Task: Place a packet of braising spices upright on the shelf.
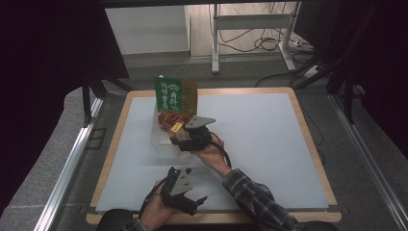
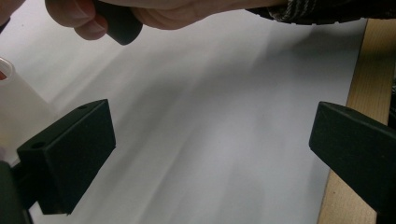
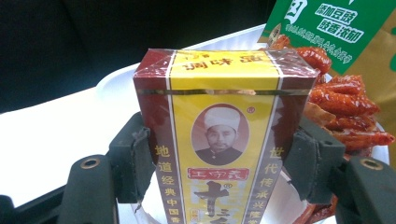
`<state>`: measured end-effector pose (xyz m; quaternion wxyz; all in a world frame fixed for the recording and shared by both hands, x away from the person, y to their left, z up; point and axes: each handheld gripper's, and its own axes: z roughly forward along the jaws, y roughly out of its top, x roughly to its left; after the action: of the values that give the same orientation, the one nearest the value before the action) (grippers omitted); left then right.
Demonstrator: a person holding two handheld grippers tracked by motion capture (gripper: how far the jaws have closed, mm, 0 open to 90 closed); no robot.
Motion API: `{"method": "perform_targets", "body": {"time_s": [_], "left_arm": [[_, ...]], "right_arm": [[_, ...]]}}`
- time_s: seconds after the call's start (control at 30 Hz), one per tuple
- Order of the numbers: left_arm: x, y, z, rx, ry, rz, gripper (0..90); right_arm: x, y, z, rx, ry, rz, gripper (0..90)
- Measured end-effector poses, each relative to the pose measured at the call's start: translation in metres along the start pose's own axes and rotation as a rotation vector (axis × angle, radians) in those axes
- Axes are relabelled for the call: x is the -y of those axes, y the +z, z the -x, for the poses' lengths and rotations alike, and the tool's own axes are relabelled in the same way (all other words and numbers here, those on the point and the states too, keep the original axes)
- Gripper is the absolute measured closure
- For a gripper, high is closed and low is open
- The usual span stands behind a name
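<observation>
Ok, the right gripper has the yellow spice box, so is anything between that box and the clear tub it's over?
Nothing visible. The right gripper holds the yellow spice box with its jaws on both sides, right over the clear tub. The red fried snacks and the green packet lie beside and behind.

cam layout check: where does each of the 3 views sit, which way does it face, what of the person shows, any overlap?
High view: above the person's side, facing forward and down on the table; both forearms, left gripper, right gripper.
Left gripper view: on the left gripper, facing across the bare mat; open jaws, the other hand.
Right gripper view: on the right gripper, facing the clamped yellow box.
Shared: yellow box, green packet.
</observation>
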<state>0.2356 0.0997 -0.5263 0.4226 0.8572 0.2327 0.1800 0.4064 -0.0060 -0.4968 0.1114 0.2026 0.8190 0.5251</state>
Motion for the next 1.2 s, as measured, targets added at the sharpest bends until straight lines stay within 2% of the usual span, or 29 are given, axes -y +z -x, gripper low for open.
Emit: {"method": "perform_targets", "body": {"time_s": [0.17, 0.2, 0.23, 0.3, 0.33, 0.5, 0.7, 0.87, 1.1, 1.2], "left_arm": [[0.000, 0.000, -0.001, -0.002, -0.003, 0.000, 0.1], [0.000, 0.000, -0.001, -0.002, -0.003, 0.001, 0.1], [0.000, 0.000, -0.001, -0.002, -0.003, 0.001, 0.1], [0.000, 0.000, -0.001, -0.002, -0.002, 0.001, 0.1], [0.000, 0.000, -0.001, -0.002, -0.001, 0.000, 0.1], [0.000, 0.000, -0.001, -0.004, -0.001, 0.003, 0.0], [0.000, 0.000, -0.001, -0.004, -0.009, 0.009, 0.0], [0.000, 0.000, -0.001, -0.002, -0.012, 0.013, 0.0], [0.000, -0.001, -0.002, -0.003, -0.019, 0.016, 0.0], [0.000, -0.001, -0.002, -0.004, -0.019, 0.016, 0.0]], "right_arm": [[-0.002, 0.000, 0.000, -0.001, -0.001, -0.007, 30.2], [-0.003, 0.000, 0.001, -0.006, -0.002, -0.009, 26.3], [-0.004, 0.000, 0.002, -0.015, 0.006, -0.007, 18.9], [-0.008, -0.002, 0.005, -0.023, 0.005, -0.009, 12.5], [-0.011, -0.005, 0.005, -0.021, -0.014, -0.029, 8.7], [-0.014, -0.012, 0.002, 0.007, -0.054, -0.073, 5.7], [-0.015, -0.026, 0.009, 0.012, -0.032, -0.100, 5.0], [-0.015, -0.042, 0.016, 0.011, -0.008, -0.103, 5.0], [-0.012, -0.060, 0.024, 0.024, -0.019, -0.139, 5.0], [-0.008, -0.068, 0.026, 0.024, -0.008, -0.145, 5.0]]}}
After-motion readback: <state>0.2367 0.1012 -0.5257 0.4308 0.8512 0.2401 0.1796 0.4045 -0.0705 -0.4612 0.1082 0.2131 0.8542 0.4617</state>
